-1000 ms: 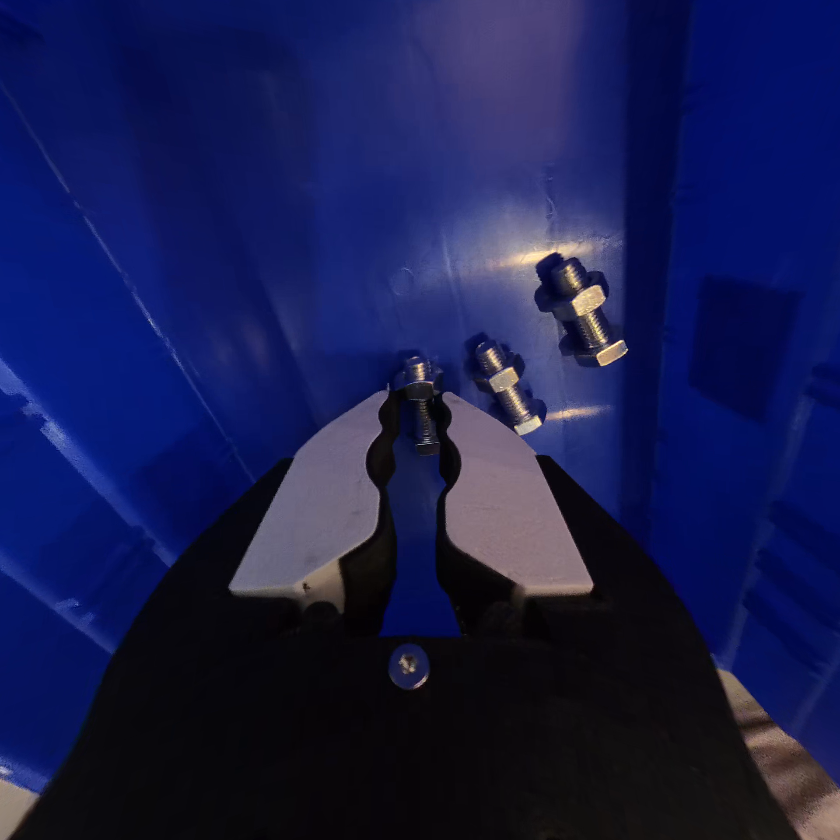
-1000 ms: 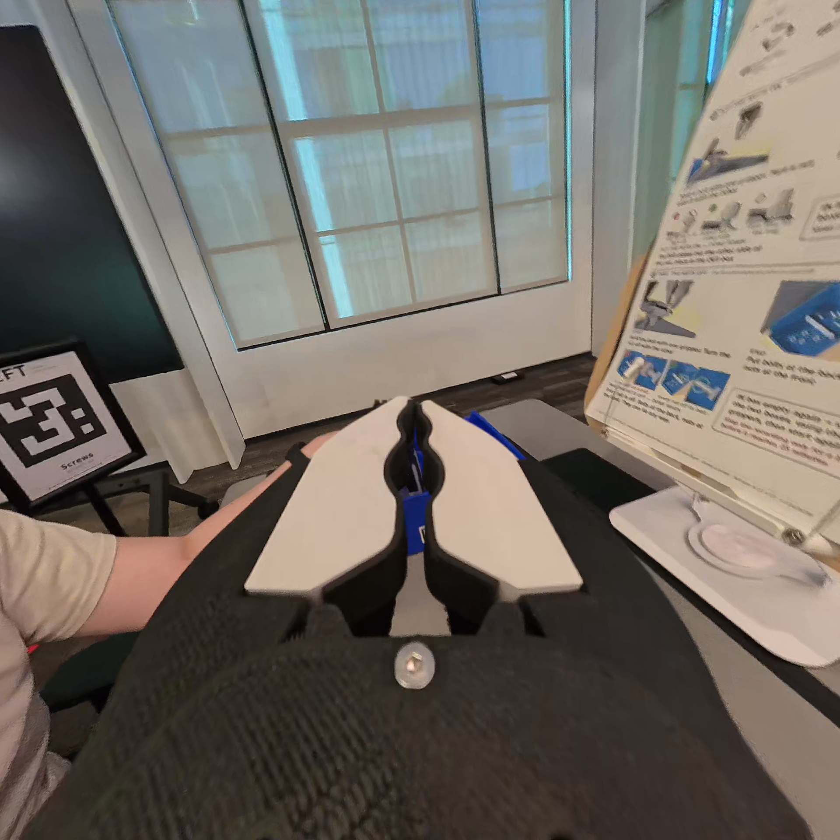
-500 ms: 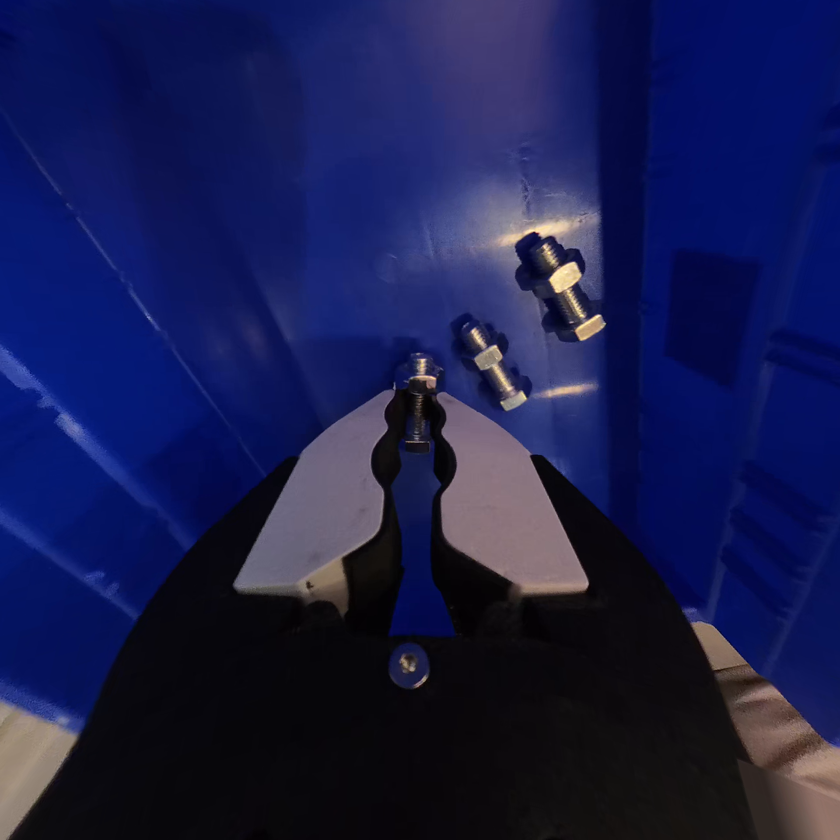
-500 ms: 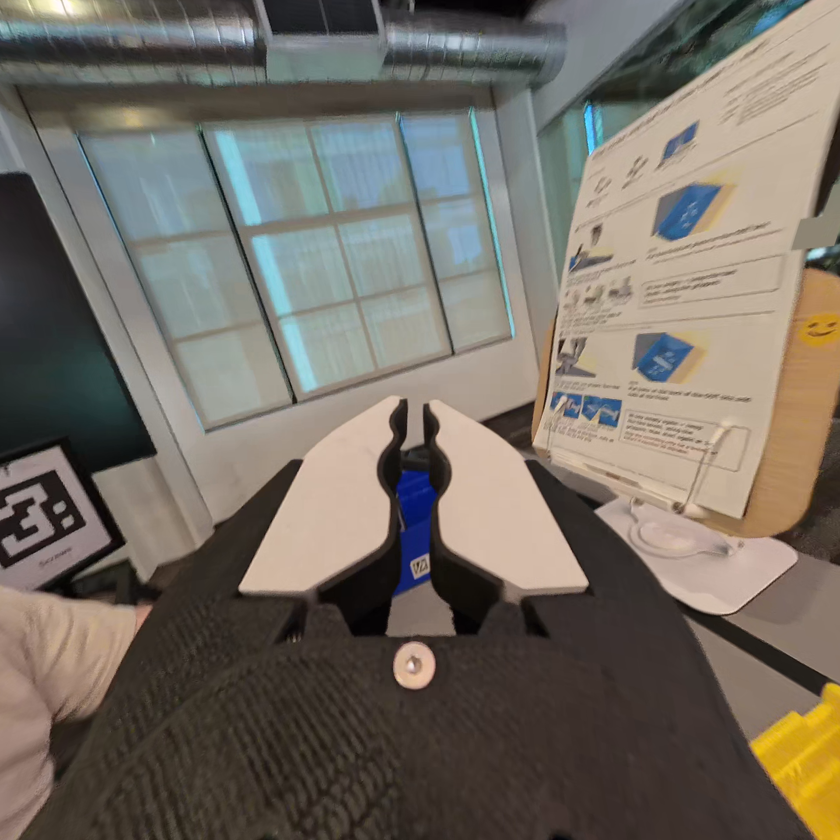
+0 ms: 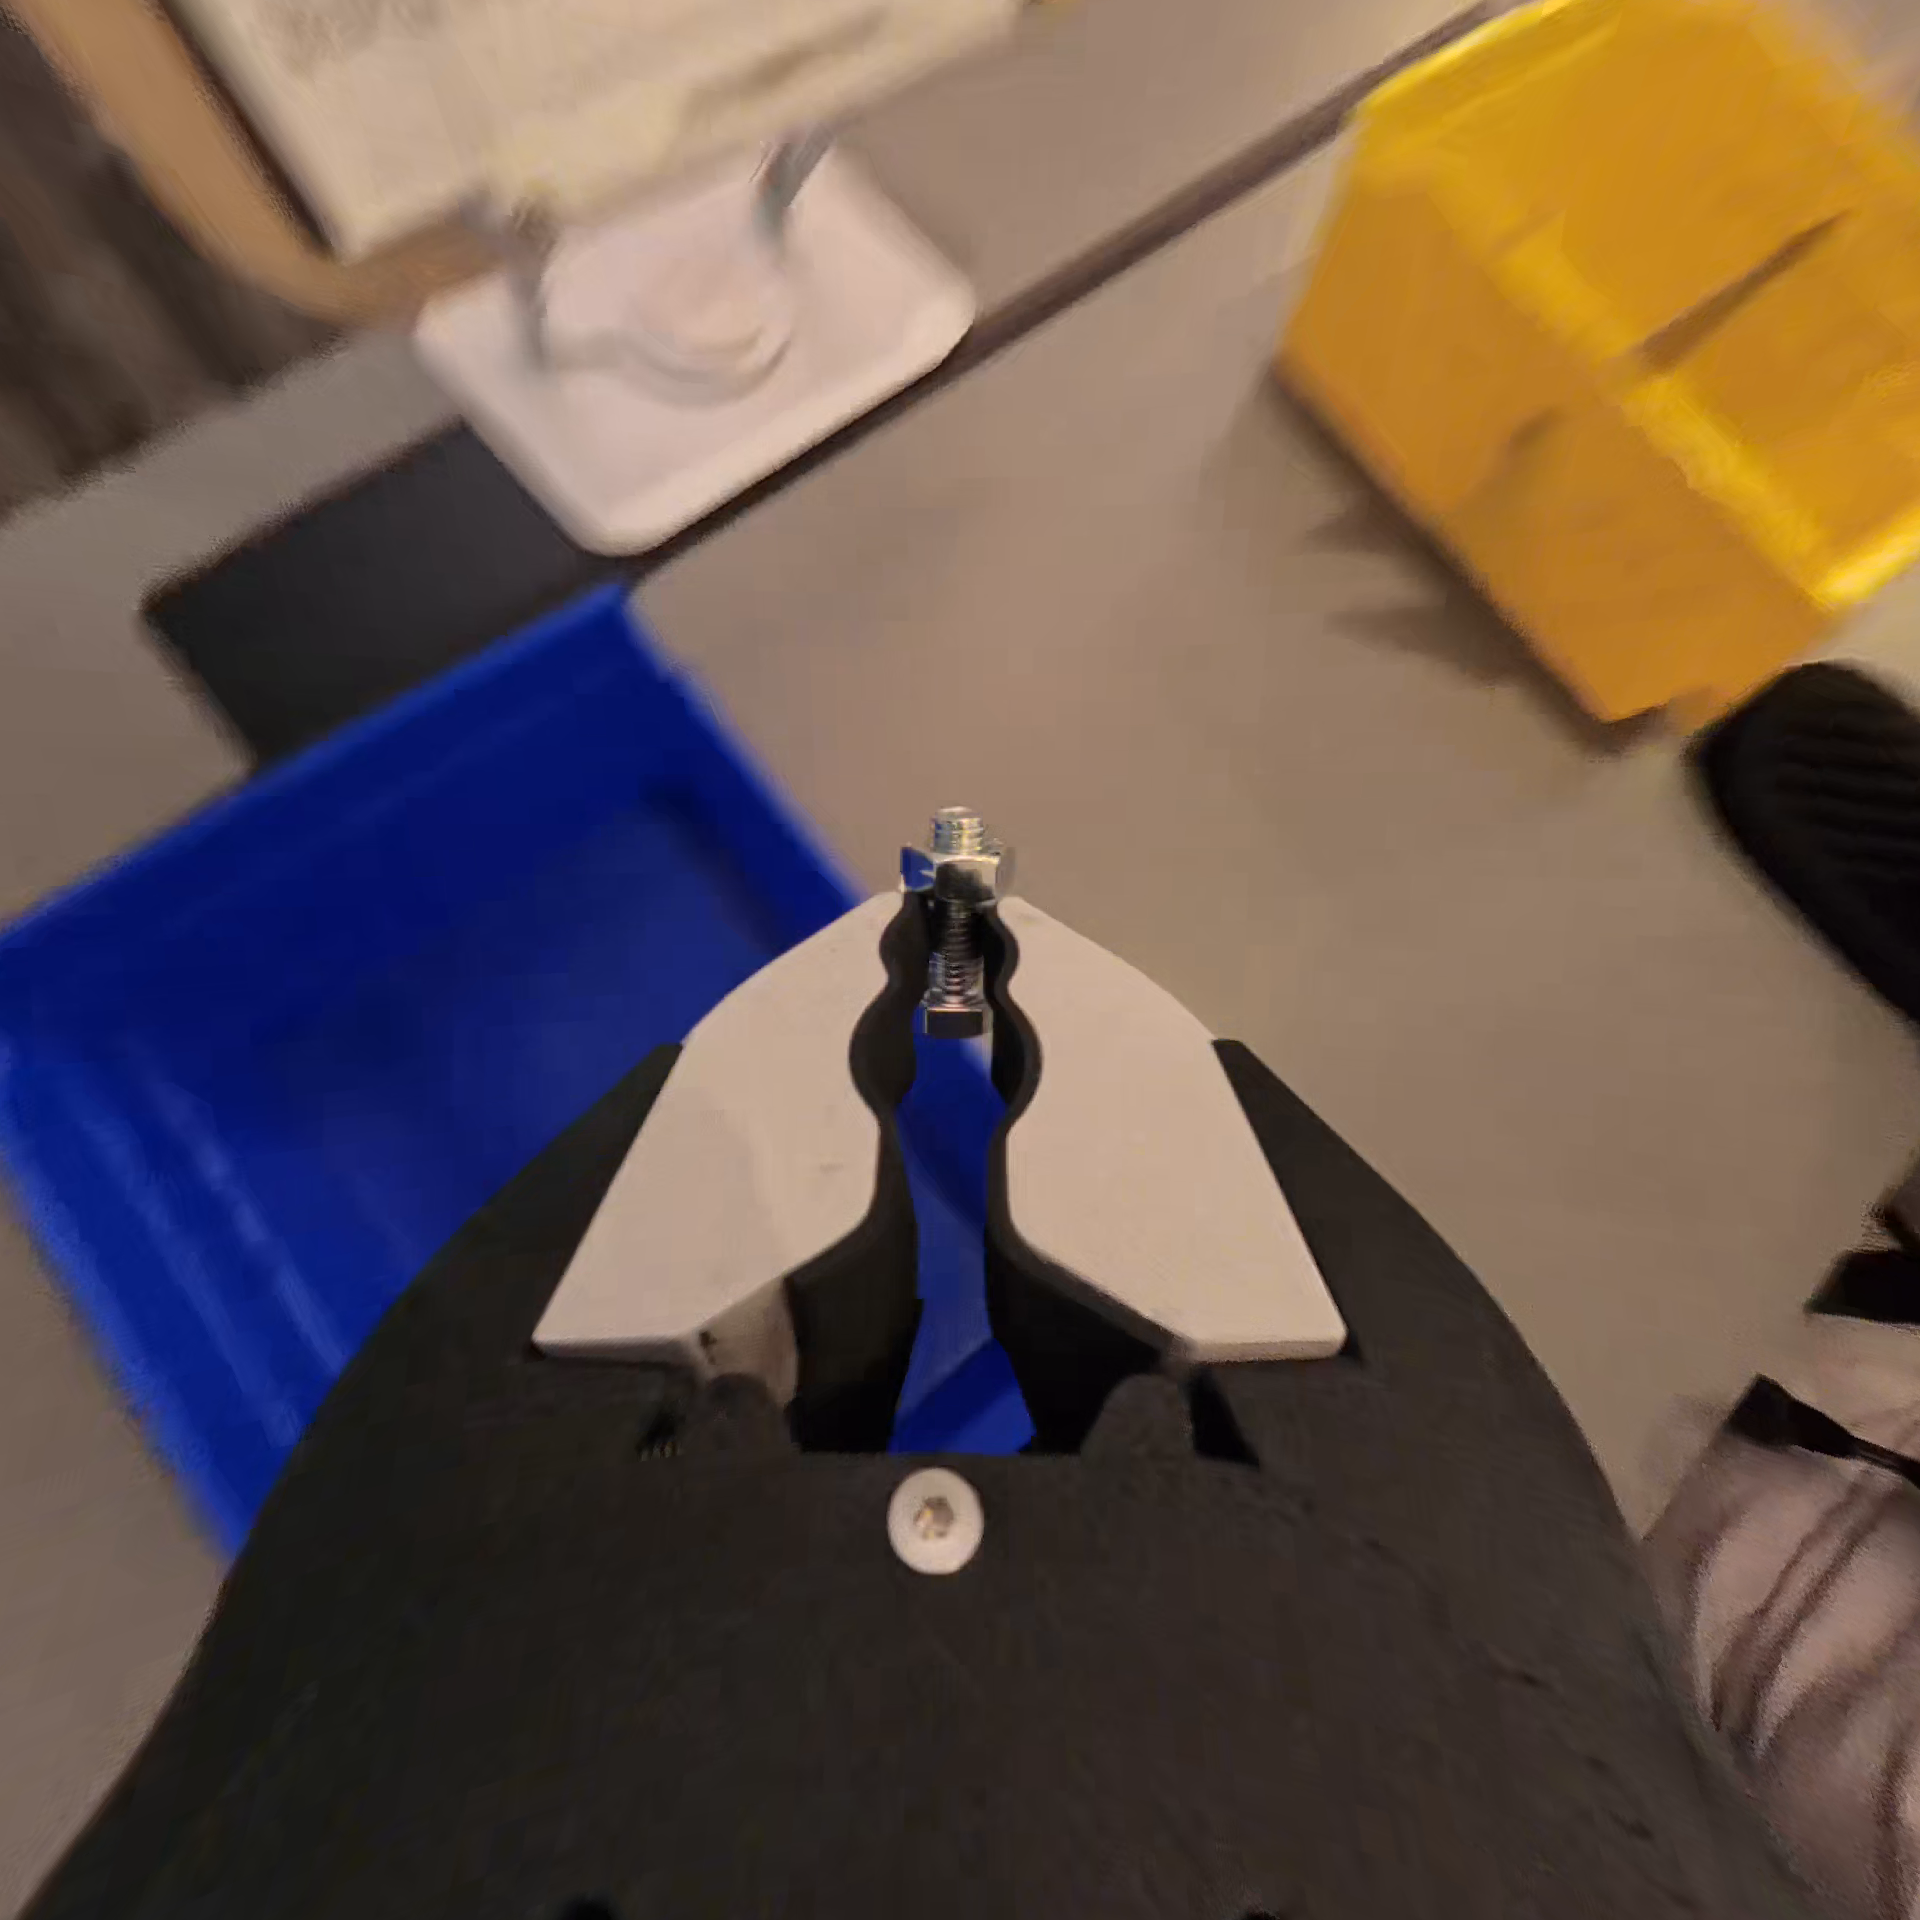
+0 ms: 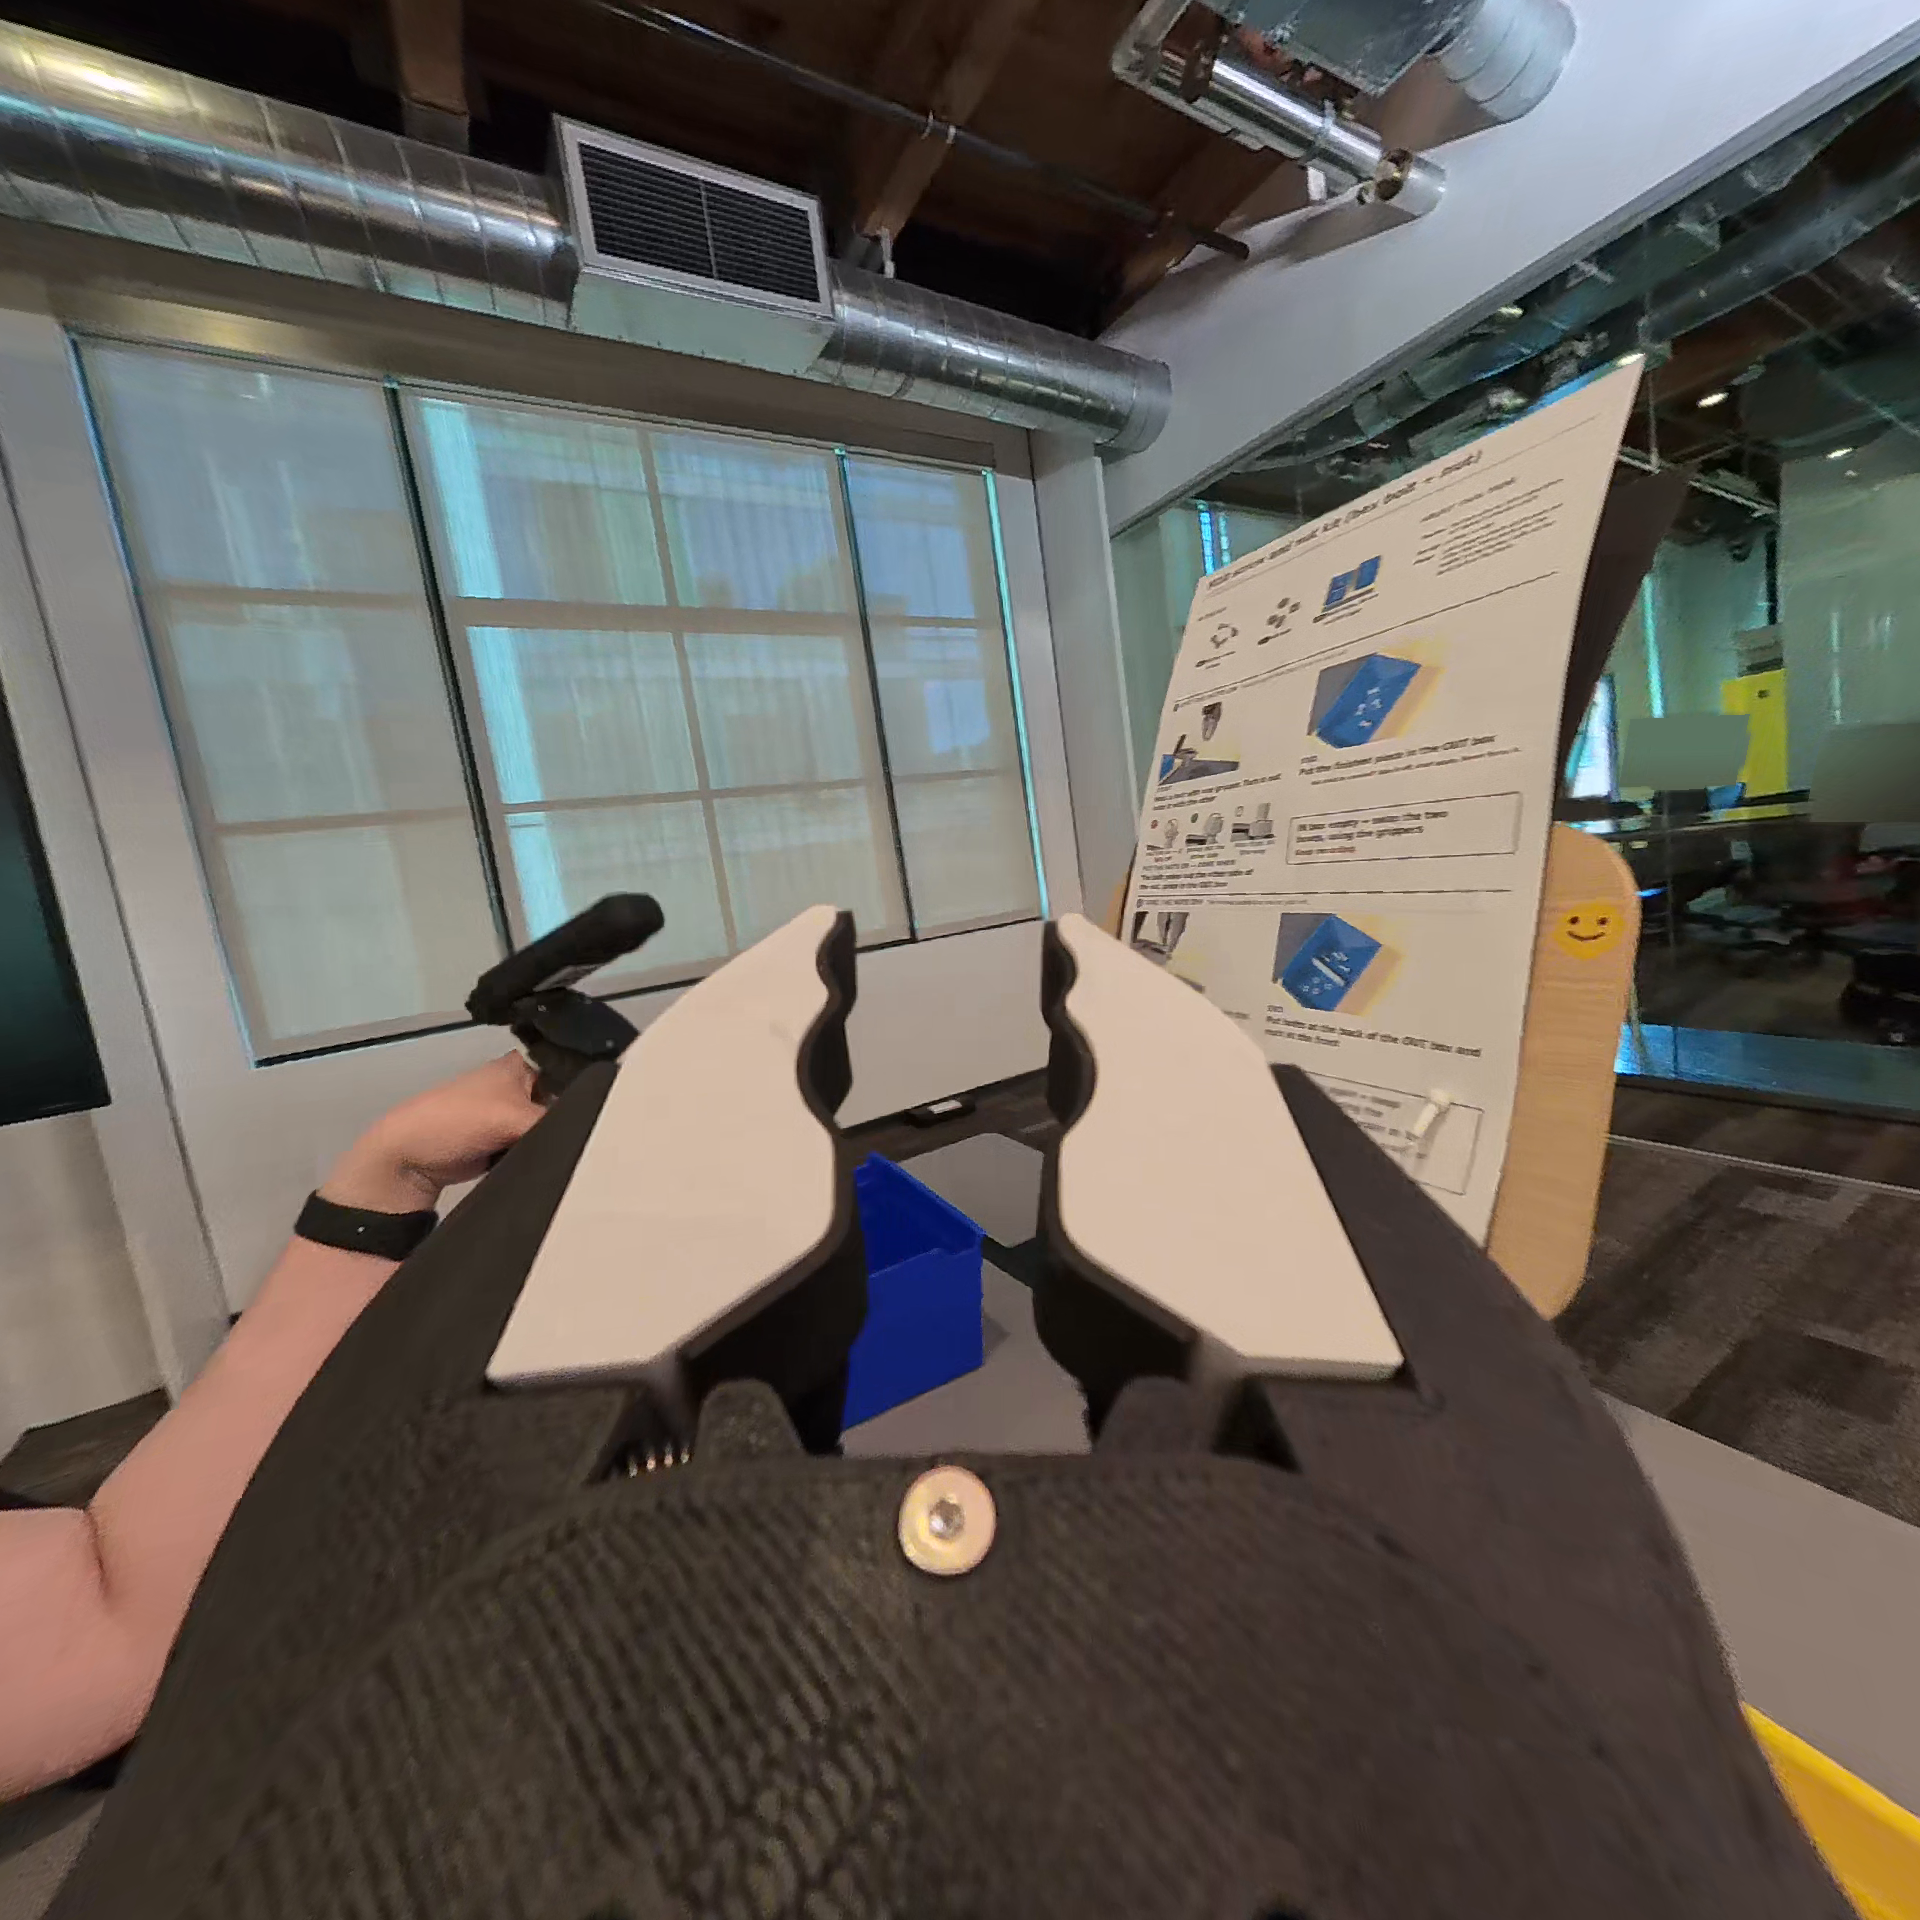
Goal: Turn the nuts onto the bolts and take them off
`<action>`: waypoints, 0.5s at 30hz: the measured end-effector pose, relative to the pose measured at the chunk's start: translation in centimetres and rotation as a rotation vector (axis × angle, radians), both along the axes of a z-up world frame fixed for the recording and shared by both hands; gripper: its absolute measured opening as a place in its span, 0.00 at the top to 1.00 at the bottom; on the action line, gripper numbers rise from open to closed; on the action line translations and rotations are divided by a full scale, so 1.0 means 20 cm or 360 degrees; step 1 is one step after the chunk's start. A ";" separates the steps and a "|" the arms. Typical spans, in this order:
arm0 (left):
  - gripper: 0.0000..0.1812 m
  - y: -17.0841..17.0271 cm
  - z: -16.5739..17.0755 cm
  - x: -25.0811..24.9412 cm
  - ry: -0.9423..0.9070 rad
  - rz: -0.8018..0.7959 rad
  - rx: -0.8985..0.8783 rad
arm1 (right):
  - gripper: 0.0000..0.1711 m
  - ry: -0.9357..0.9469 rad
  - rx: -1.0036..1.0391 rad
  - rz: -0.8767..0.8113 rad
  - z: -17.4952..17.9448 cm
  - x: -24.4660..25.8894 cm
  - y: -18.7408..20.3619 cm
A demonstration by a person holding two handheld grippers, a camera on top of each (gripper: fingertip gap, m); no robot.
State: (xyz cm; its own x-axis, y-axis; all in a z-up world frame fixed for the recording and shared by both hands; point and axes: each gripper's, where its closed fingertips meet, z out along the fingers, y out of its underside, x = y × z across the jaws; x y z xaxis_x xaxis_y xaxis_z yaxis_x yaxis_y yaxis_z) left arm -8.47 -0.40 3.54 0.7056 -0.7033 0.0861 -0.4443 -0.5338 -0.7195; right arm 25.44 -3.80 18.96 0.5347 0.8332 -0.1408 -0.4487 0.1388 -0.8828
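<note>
**Left gripper grips a nutted bolt above the table; right gripper gapes empty**

In the left wrist view, the deep blue plastic bin point(image 5: 343, 997) sits on the grey tabletop point(image 5: 1195, 727) at the left, below and behind the fingers. The left gripper point(image 5: 956, 940), with pale grey finger plates on a black body, is raised over the bin's near right corner and tilted down toward the table. Its jaws are drawn in narrow around the small silver hex-head steel bolt point(image 5: 954, 971), whose threaded shank lies along the gap, head toward the camera. The silver hex nut point(image 5: 958, 871) sits on the thread just past the fingertips, with the bolt's end poking out beyond it. Farther back stands the blurred white base of a document stand point(image 5: 707, 353), and to the right a yellow plastic bin point(image 5: 1621, 353), well apart from the blue one.

In the right wrist view, a person's bare forearm with a black wristband point(image 6: 364, 1226) reaches in from the left, the hand point(image 6: 447, 1132) wrapped round a black handle. The right gripper point(image 6: 945, 935) is held level and pointed toward the windows, its jaws spread wide with nothing between them. Through the gap the blue bin point(image 6: 914, 1299) shows on the table. At the right stands a printed instruction sheet point(image 6: 1371, 790) on a wooden board.
</note>
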 end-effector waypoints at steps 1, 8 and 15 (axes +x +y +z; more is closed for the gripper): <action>0.95 -0.04 0.08 0.08 -0.0114 -0.0113 0.0076 | 0.80 0.0020 -0.0012 0.0043 -0.01 -0.01 0.01; 0.95 -0.33 0.53 0.60 -0.1011 -0.0745 0.0370 | 1.00 0.0646 -0.0225 0.0501 -0.07 0.14 0.12; 0.95 -0.57 0.56 0.83 -0.1130 -0.1094 0.0266 | 0.93 0.1006 -0.0015 0.1292 0.06 0.26 -0.10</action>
